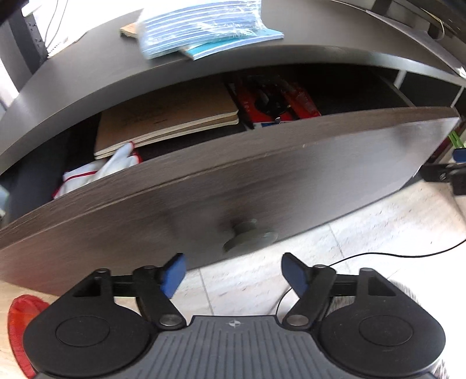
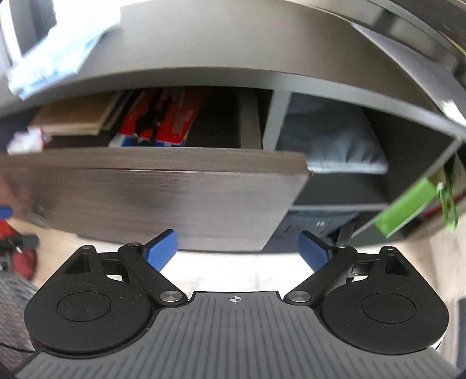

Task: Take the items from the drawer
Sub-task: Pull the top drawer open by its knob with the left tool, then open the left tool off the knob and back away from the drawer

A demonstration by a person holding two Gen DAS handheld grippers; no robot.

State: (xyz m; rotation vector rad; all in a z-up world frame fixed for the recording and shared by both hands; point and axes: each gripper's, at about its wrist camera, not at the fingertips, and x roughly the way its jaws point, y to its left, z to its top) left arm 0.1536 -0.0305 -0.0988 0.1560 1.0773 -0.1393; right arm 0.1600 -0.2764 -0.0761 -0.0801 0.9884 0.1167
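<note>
The dark wood drawer point(image 1: 262, 180) stands pulled out under the desk top. Inside lie brown notebooks point(image 1: 166, 119) at the middle, a red tool package point(image 1: 273, 102) to their right and white gloves with red trim point(image 1: 99, 172) at the front left. A round metal knob point(image 1: 247, 234) sits on the drawer front. My left gripper point(image 1: 233, 271) is open just below that knob, holding nothing. In the right wrist view the drawer front point(image 2: 163, 192) fills the middle, with the notebooks point(image 2: 72, 119) and red package point(image 2: 163, 119) behind it. My right gripper point(image 2: 236, 250) is open and empty below the front's lower edge.
A wrapped stack of blue booklets point(image 1: 204, 26) lies on the desk top point(image 1: 87, 75). Right of the drawer are open shelves with a grey cushion point(image 2: 335, 145) and a green item point(image 2: 407, 204). A black cable point(image 1: 378, 255) runs over the tiled floor; a red object point(image 1: 23, 320) sits low left.
</note>
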